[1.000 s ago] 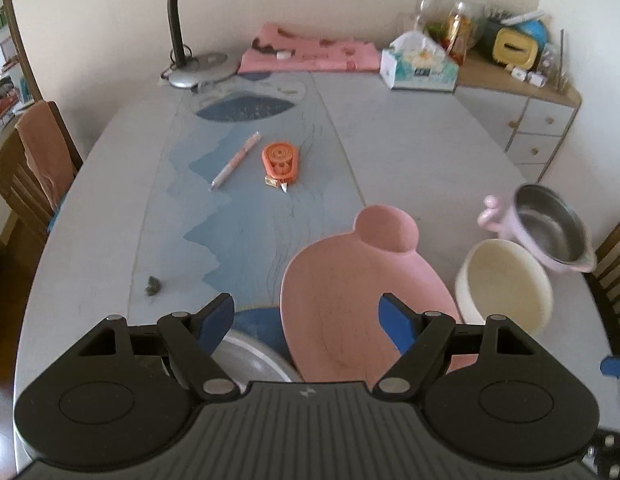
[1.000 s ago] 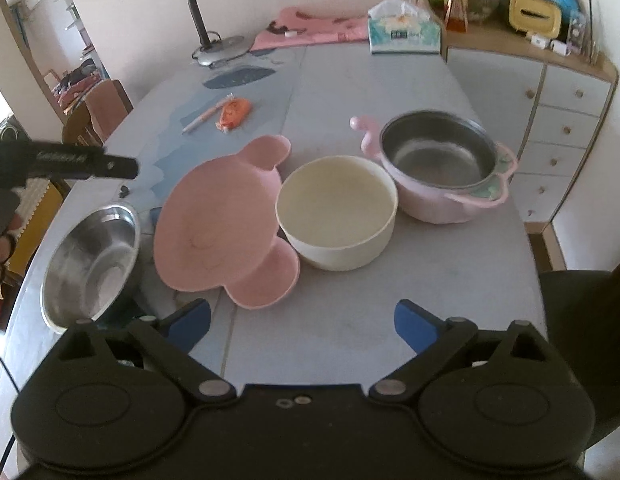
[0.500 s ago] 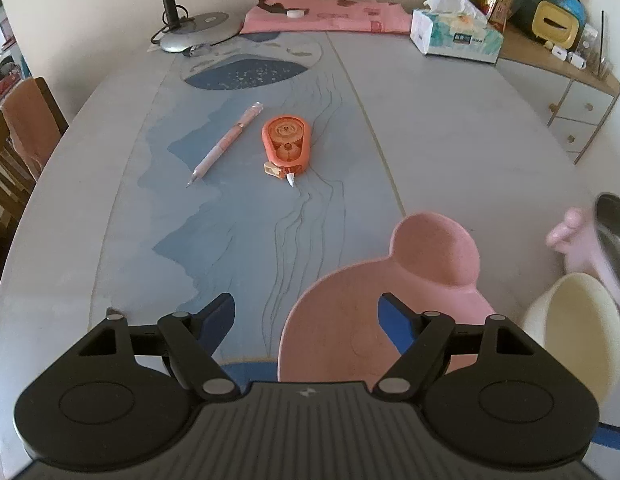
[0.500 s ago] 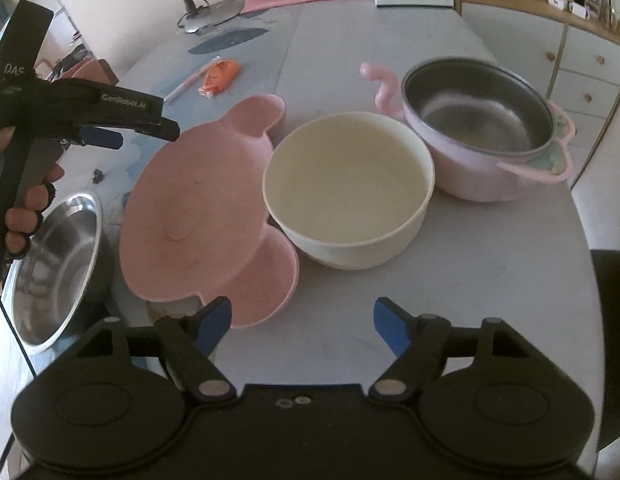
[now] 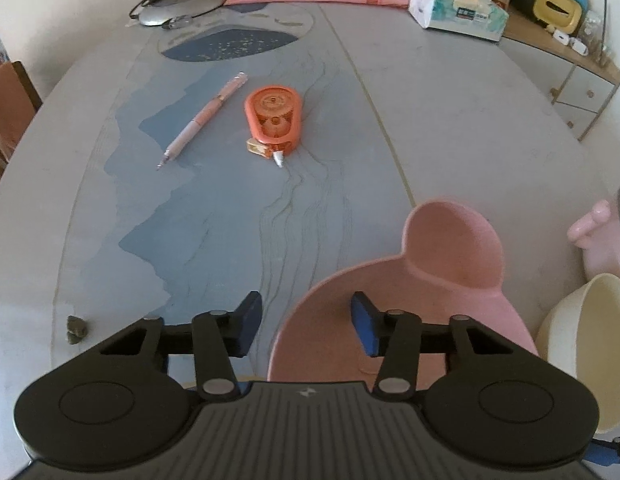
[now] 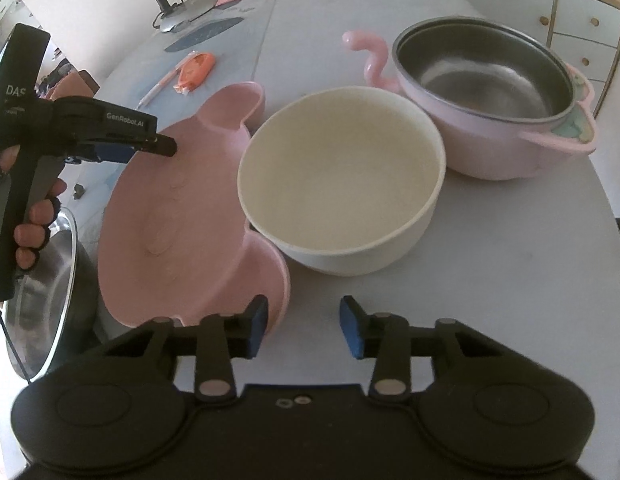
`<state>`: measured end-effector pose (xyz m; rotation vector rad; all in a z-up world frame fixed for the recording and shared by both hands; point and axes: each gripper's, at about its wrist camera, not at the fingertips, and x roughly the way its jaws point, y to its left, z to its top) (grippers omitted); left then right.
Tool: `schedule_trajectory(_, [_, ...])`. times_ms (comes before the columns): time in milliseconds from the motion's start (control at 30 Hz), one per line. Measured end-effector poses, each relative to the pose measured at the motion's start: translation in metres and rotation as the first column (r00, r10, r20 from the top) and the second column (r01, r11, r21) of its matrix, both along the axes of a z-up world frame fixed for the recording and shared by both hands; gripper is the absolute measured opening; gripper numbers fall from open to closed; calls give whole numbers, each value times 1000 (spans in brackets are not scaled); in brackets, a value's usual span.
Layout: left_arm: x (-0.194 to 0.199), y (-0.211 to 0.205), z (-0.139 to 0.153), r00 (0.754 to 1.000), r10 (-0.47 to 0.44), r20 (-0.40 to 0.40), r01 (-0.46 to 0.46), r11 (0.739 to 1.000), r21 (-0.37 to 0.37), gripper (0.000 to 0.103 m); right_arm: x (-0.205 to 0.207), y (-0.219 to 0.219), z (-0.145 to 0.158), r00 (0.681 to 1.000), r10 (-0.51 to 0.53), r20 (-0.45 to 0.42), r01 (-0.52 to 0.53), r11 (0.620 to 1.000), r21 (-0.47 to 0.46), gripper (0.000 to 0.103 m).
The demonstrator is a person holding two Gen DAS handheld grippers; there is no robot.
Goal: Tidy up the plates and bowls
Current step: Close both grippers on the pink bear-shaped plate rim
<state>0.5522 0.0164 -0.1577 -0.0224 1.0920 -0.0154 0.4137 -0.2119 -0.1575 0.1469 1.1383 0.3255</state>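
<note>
I am looking across the surface [image 5: 450, 92] and judging that the sorting is barely beginning: nothing is nested or stacked yet, and every dish is sitting on its own. The pink-sided pot [image 6: 490, 92] with the steel lining is standing at the far right, just behind the cream bowl [image 6: 342, 192]. The cream bowl is resting against the pink eared plate [image 6: 182, 208], whose near ear is tucking under the bowl's rim. The plate itself is tilting, its left edge riding up on the steel bowl [image 6: 46, 280] at my left. So four pieces are waiting to be grouped.

I am holding the left tool [image 5: 306, 322] with its fingers apart and gripping nothing, straddling the plate's left rim: one blue pad is hanging outside the rim, the other over the plate's inside. I am reading this as lining up a pinch on that rim, not yet made. My right tool [image 6: 303, 326] is also parted and carrying nothing, hovering just off the plate's near ear, in front of the cream bowl.

The pen [image 5: 202, 120] and the orange tape dispenser [image 5: 274, 120] are lying well beyond, out of the way.
</note>
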Motion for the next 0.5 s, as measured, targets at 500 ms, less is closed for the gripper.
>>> schedule_trajectory(500, [-8,4,7,999,3,35,-3,1000,-5,20,-5,11,10,1000,-4,5,4,1000,20,11])
